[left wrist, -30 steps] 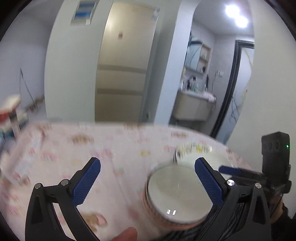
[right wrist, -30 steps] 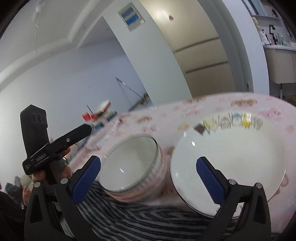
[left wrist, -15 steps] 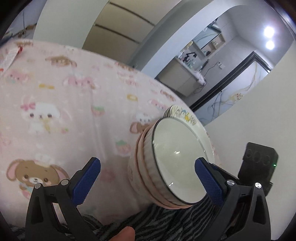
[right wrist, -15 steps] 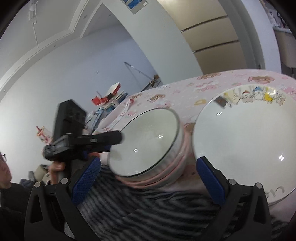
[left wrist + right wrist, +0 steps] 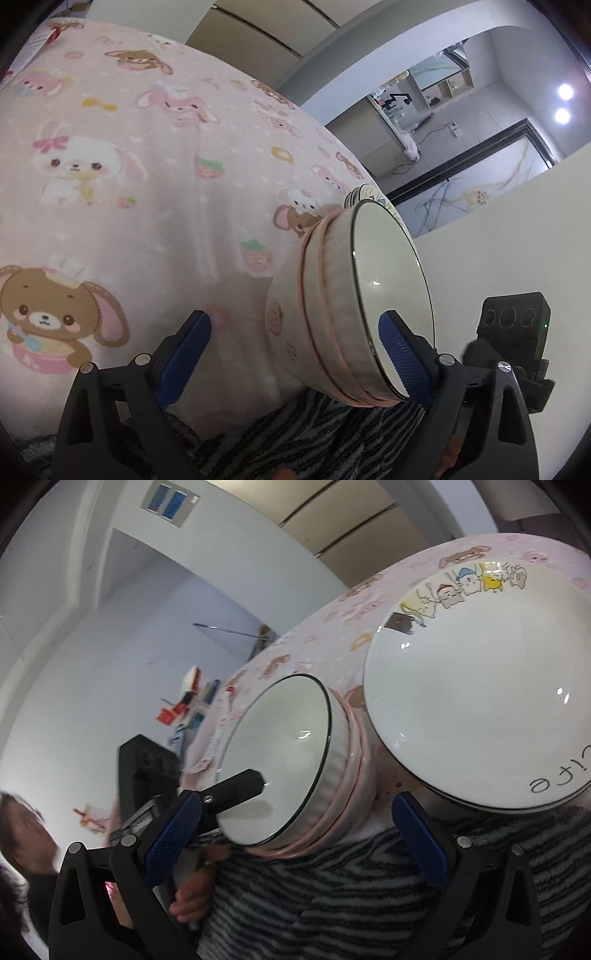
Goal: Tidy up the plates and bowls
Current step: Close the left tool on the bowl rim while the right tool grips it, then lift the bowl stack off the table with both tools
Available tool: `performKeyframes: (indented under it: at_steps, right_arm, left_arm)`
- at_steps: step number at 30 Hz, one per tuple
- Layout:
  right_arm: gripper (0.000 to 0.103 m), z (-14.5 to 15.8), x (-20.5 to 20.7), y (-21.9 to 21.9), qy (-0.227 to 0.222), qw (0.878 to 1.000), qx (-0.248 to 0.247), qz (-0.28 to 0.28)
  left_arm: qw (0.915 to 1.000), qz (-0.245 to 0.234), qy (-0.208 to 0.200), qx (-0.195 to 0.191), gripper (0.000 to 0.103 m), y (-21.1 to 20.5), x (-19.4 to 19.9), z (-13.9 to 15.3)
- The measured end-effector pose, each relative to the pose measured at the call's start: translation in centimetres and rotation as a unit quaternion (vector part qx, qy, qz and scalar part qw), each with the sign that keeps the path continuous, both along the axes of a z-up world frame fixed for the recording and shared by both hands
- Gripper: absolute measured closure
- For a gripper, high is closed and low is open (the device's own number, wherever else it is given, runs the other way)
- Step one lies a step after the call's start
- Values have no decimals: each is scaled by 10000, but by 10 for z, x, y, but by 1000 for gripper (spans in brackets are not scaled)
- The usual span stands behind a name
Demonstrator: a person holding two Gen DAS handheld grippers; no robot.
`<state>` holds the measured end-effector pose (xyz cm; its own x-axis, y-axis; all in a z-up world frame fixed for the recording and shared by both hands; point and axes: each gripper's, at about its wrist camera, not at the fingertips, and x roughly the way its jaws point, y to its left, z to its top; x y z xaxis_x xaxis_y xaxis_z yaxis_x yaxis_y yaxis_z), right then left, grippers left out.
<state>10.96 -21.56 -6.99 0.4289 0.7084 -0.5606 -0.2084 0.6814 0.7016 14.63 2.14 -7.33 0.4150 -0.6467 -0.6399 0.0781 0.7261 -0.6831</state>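
Blue-padded and black-framed, the left gripper (image 5: 295, 354) is sitting nearest our left camera, its jaws closing around the wall of the bowl stack (image 5: 343, 314): one pad is reaching inside the top bowl at four o'clock, the other is standing outside at seven o'clock, well short of the ribbed wall. We are judging that nothing is pinched yet.

Next outward, the right gripper (image 5: 295, 842) is holding its jaws wide with nothing between them, its pads at seven and five o'clock of its own view, above a zebra-striped cloth (image 5: 351, 893).

The stack, white bowl nested in pink-rimmed ones, is resting near the table's front edge on the pink cartoon-print tablecloth (image 5: 129, 166). Touching or just beside it, at two o'clock in the right view, we are seeing the white plate (image 5: 480, 701) with cartoon figures along its far rim.

Step in hand, as we are reading it: securing the bowls for a lift. The next move is calling for the outer pad to come in against the wall, then a level lift, so the nested bowls are not slipping apart.

Hard to make out: how many bowls are nested, whether plate and stack are touching, and the plate's lettering, cut off at the frame edge. A second plate may be lying beneath; we cannot tell.
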Motion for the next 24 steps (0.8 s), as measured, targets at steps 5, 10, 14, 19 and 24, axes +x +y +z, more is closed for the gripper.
performKeyframes:
  at_steps: [5,10,14,19,24]
  right_arm:
    - [0,0,-1,6,-53,9991,-203,-369]
    - [0,-3,4,19,-105,9957,-726,-569]
    - [0,-3,5,19,-131,9939,-854,-681]
    - [18,-2,-4,9,-362,9928,-737,-875]
    - [40,-6,-3,1,-262,9918,-711,-1034]
  left_arm:
    - [9999,-21,-59,101,17,-3,0,1]
    - [10000,35,-57,41,19,0,1,0]
    - [9999,73,-30,-81,26,2,2,-2]
    - [9987,162,-457,157,40,-2,-6,11]
    - [9989,89,-457,75,45,-3,-4,11]
